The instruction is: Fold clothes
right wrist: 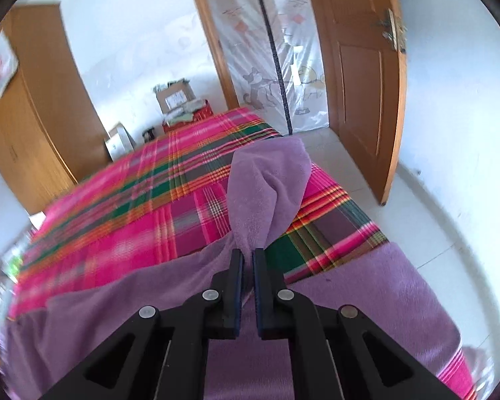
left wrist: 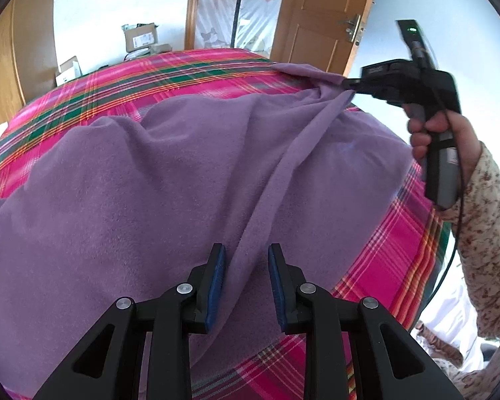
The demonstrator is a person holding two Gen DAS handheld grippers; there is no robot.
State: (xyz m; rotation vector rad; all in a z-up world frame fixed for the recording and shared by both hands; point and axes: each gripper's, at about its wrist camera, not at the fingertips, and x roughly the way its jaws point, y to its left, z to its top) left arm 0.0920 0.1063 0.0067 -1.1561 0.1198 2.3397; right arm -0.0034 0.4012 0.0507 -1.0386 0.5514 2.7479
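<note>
A plaid-covered bed (left wrist: 190,76) is carrying the purple garment (left wrist: 133,183), spread wide. The right tongs (right wrist: 248,253) are pinching its lifted corner; the left tongs (left wrist: 246,256) are standing partly apart astride a ridge of cloth, gripping nothing. Likely next: carrying that corner across for a fold.

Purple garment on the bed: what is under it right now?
Under the purple garment lies the pink plaid bedsheet, showing all around it. The right gripper pinches one lifted corner. Whatever lies beneath the garment's middle is covered and cannot be seen.
</note>
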